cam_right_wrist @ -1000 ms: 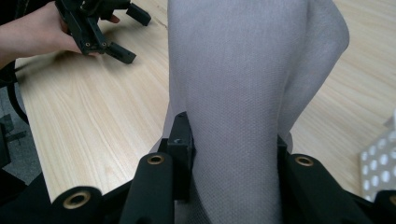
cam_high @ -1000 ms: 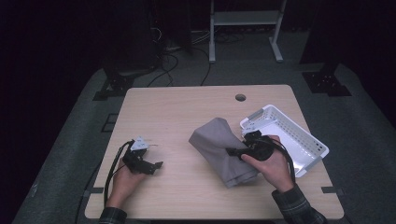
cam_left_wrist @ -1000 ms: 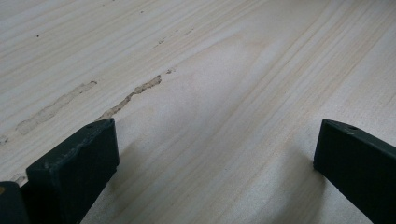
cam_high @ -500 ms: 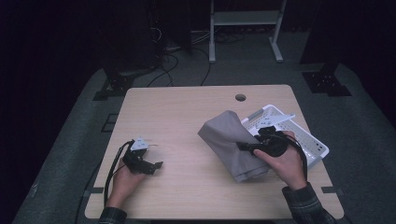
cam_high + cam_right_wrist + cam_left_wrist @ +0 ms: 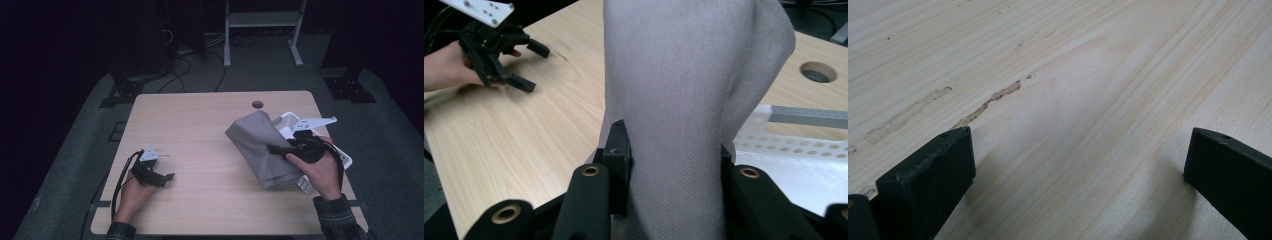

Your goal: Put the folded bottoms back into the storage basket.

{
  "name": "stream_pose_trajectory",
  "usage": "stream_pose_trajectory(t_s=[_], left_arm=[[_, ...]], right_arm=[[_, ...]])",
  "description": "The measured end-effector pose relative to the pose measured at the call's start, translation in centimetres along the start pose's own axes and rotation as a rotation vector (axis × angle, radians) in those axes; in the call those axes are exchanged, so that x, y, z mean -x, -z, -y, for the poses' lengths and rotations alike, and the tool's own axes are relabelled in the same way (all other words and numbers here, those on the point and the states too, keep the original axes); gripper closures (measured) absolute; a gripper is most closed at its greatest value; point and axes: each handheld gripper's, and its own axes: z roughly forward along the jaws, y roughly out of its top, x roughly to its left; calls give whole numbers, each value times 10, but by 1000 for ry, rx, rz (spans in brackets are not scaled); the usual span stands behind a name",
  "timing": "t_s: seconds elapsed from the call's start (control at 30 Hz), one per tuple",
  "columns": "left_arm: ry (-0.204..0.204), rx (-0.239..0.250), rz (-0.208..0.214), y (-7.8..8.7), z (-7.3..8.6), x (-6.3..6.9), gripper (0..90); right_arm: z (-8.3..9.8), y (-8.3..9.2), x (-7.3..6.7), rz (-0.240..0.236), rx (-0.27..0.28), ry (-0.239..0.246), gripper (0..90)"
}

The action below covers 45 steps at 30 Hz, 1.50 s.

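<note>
- Left gripper (image 5: pixel 167 177) rests low on the desk (image 5: pixel 200 130), fingers (image 5: pixel 928 175) spread with nothing between them.
- Grey cloth (image 5: pixel 257 147), half lifted, drapes over the white basket's (image 5: pixel 345 161) near rim.
- Right gripper (image 5: pixel 272 148) pinches the cloth; likely carrying it into the basket, so next move needs clearing the rim.

dim room, evenly lit tabletop

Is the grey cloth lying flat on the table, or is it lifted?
Lifted: the right gripper clamps the grey cloth, which hangs bunched, partly over the white basket.
</note>
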Motion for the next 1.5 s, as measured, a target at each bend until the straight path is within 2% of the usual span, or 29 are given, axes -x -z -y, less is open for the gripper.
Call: stream_pose_trajectory(t_s=[0.27,0.4,0.7,0.97,1.5], left_arm=[[0,0,0,0,0,0,0],[0,0,0,0,0,0,0],[0,0,0,0,0,0,0],[0,0,0,0,0,0,0],[1,0,0,0,0,0,0]], right_arm=[[2,14,15,34,18,-9,650],[1,19,21,45,10,-5,649],[11,31,51,86,-21,-21,649],[17,34,70,113,-44,-47,649],[32,30,104,158,-102,-51,649]])
